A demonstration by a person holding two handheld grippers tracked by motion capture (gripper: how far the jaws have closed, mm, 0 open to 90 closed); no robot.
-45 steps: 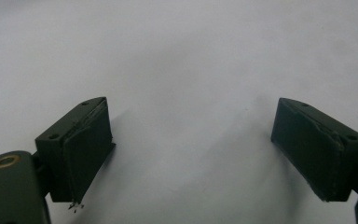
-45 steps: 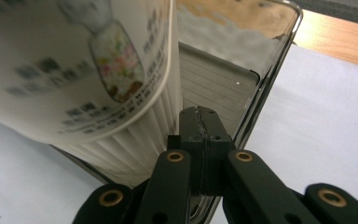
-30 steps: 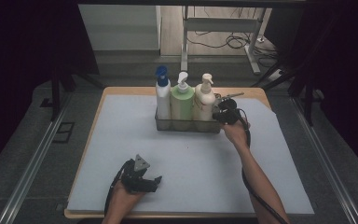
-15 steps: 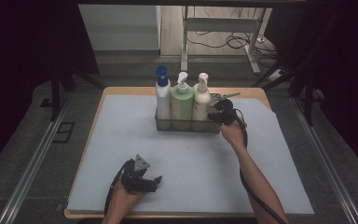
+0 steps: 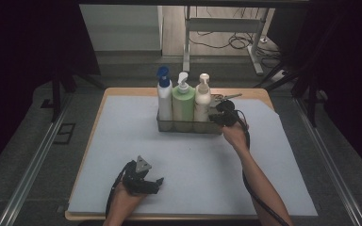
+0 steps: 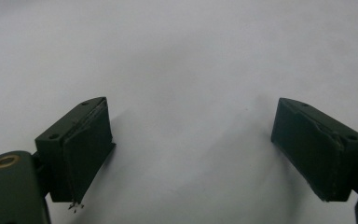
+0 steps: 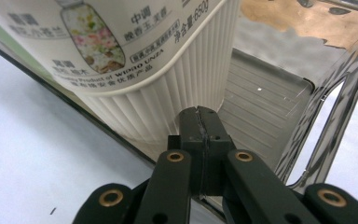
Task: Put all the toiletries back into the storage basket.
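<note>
At about 7 o'clock on the counter (image 5: 99, 155), near the front edge, the left claw (image 5: 156, 182) rests with its jaws wide apart and nothing between them. Farther, at about 1 o'clock, the right claw (image 5: 215, 117) has its jaws pressed together on the thin wall of the clear tray (image 5: 188, 127), beside the cream bottle (image 5: 202, 99). A green bottle (image 5: 183, 101) and a white bottle with blue cap (image 5: 164, 96) stand in the same tray.
</note>
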